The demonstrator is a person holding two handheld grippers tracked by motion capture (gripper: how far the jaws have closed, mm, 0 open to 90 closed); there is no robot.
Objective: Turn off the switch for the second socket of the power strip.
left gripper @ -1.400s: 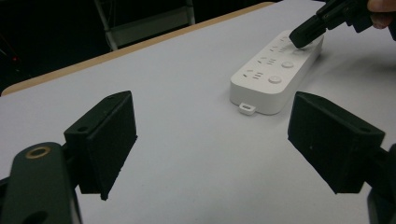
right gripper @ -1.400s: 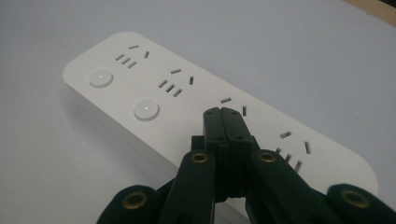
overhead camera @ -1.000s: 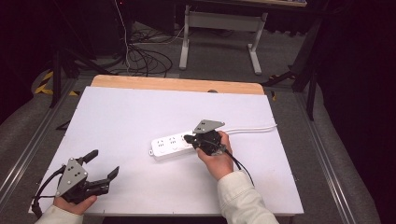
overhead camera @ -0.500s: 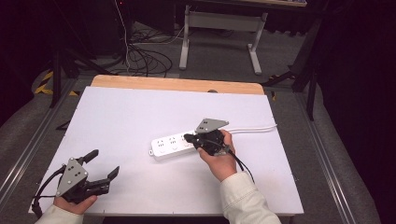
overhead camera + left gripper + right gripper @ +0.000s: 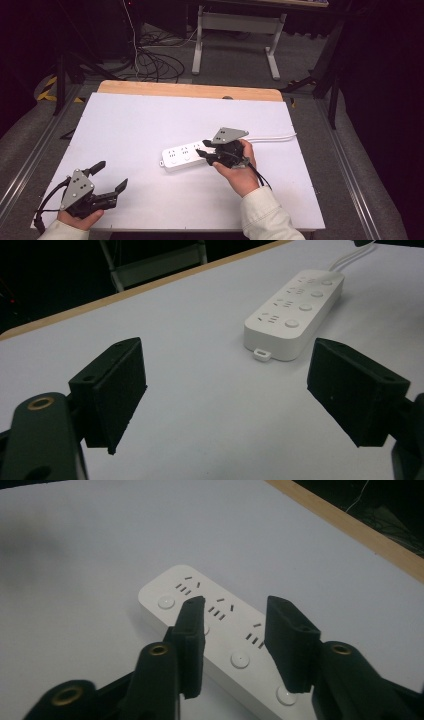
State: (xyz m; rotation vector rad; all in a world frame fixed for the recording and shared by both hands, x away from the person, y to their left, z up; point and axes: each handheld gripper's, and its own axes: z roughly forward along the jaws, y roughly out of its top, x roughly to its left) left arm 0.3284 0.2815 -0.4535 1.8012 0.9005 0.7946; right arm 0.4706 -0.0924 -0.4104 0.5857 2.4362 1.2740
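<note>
High view: the white counter (image 5: 150, 125) has a bare wooden strip along its far edge, and beyond it lies a grey floor with a tangle of cables (image 5: 150, 60) and the legs of a white stand (image 5: 235, 40). Near the middle of the counter, a little toward the right, lies a white power strip (image 5: 182, 156), flat, its cord (image 5: 272, 136) running off toward the right edge. The right claw (image 5: 201, 153) is held by the right hand (image 5: 239, 172) just over the strip's right end, a grey plate on top. In the right gripper view its jaws stand narrowly apart above the strip's top face, over a row of round buttons (image 5: 240, 659) and socket slots (image 5: 220, 607); whether the pads touch the strip I cannot tell, and nothing is gripped between them. The left claw (image 5: 111, 177) sits at the near left corner of the counter, well apart from the strip, jaws spread wide. In the left gripper view the pads (image 5: 117, 390) frame bare counter, with the strip's tab end (image 5: 263, 354) beyond them.
</note>
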